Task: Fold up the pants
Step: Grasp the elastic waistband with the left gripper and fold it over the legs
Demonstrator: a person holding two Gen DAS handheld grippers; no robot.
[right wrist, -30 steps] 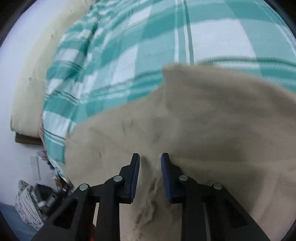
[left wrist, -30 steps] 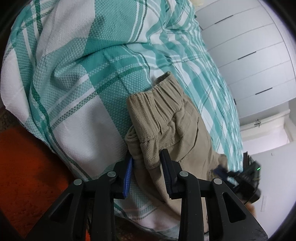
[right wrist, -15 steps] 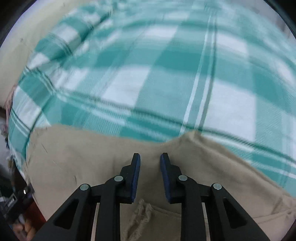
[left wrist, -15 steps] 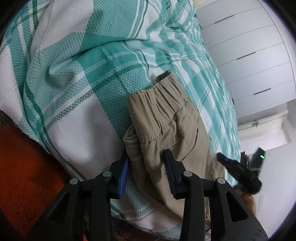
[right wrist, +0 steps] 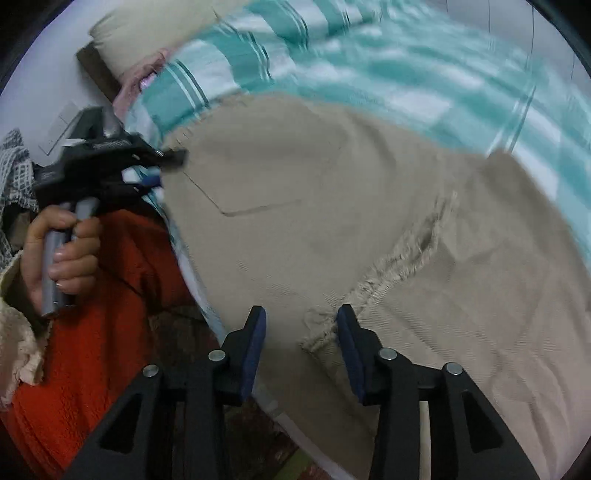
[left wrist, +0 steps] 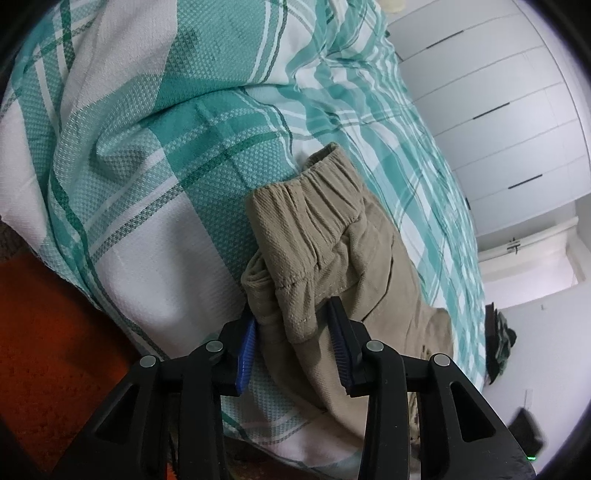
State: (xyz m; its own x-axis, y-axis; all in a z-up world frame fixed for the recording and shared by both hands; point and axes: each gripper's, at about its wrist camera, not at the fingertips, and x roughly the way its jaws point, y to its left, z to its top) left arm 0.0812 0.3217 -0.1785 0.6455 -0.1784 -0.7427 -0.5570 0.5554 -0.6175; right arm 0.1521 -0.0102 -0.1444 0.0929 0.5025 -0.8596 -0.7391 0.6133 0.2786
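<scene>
Khaki pants (left wrist: 347, 258) lie folded near the edge of a bed with a teal-and-white checked cover (left wrist: 155, 155). Their elastic waistband (left wrist: 310, 199) points up the bed. My left gripper (left wrist: 293, 347) is shut on a bunched corner of the waist end, with fabric filling the gap between its blue pads. In the right wrist view the pants (right wrist: 295, 192) spread wide, and the left gripper (right wrist: 155, 166) pinches their left edge. My right gripper (right wrist: 301, 347) hovers over a frayed hem (right wrist: 391, 273). Its jaws are opening and the pads do not press the cloth.
An orange-red rug (left wrist: 55, 350) covers the floor beside the bed. White wardrobe doors (left wrist: 498, 110) stand beyond the far side. A cream pillow (right wrist: 147, 33) lies at the head of the bed. A person's hand (right wrist: 62, 251) holds the left gripper's handle.
The right gripper swung back from over the checked cover towards the bed's edge and rolled, and its jaws widened. The left gripper kept still with its hold on the waist end.
</scene>
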